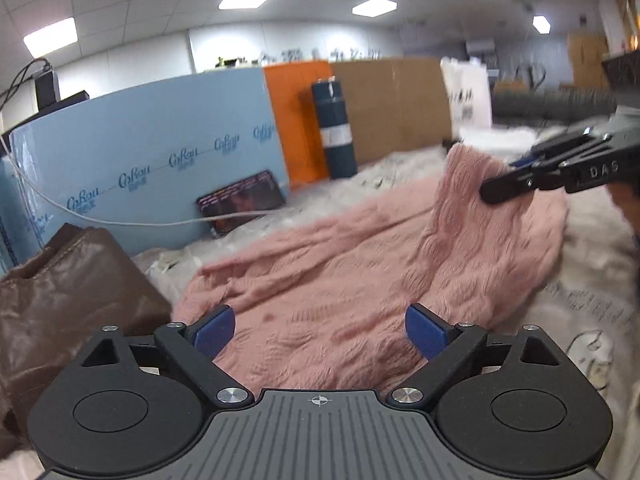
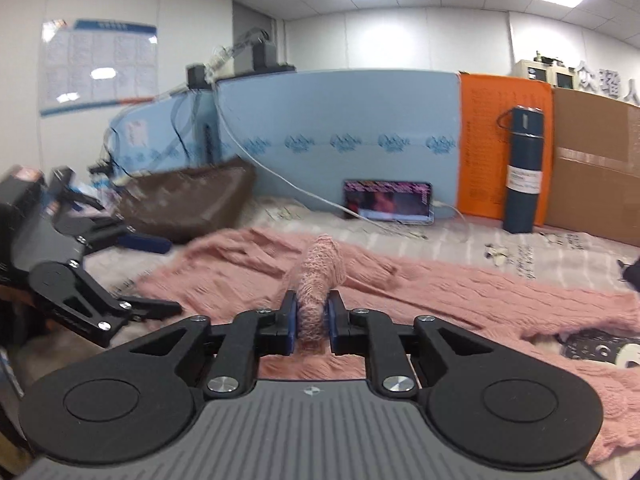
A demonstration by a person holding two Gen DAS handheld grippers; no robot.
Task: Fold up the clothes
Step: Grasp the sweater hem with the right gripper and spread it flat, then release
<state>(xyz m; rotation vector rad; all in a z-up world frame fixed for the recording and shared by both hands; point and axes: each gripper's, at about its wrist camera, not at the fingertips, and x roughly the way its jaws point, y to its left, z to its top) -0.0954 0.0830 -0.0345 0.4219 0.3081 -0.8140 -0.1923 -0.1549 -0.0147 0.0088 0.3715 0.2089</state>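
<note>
Sweater [image 1: 320, 264] is spread flat on bed [image 1: 592, 280]. Right gripper [image 2: 313, 320] pinches a bunched edge, prob to lift it for folding over; left gripper [image 1: 320, 332] hangs spread wide over the near part, nothing in it, ready to grab.

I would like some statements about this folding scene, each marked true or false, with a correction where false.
1. The right gripper pinches a fold of the pink sweater. True.
2. The left gripper is shut on the sweater. False: its jaws stand wide open.
3. The dark blue bottle lies on its side. False: it stands upright.
4. A brown bag sits beside the sweater. True.
</note>
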